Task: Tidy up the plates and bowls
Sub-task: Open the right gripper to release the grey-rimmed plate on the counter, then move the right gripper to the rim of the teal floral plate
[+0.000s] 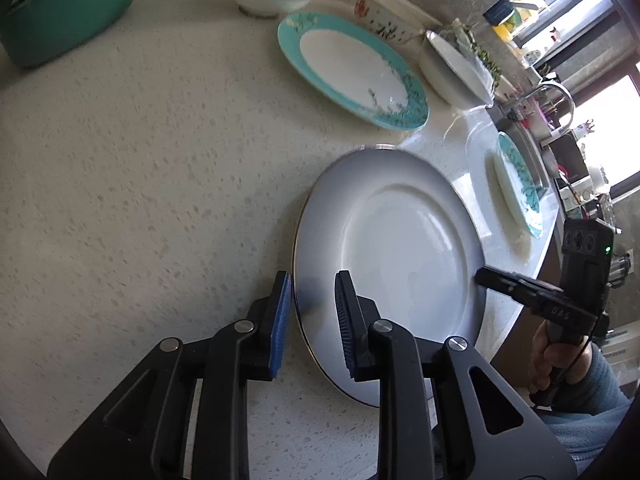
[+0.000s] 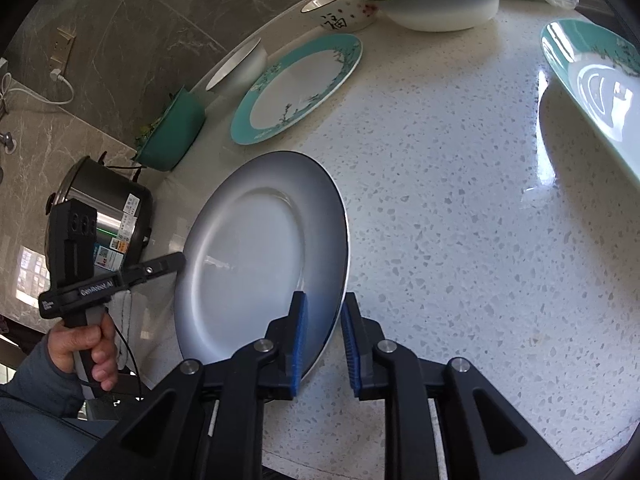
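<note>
While flat, plate point(image 1: 400, 248) rim sits between claw point(image 1: 312, 320) pads.

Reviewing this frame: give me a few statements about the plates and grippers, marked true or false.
1. The left gripper has the rim of the grey-white plate between its pads. True.
2. The right gripper is at a turquoise plate. False: it straddles the opposite rim of the same grey-white plate.
3. Two turquoise plates are in view. True: a turquoise-rimmed plate and a second turquoise-rimmed plate.
4. The turquoise plates are stacked. False: they are well apart.
</note>
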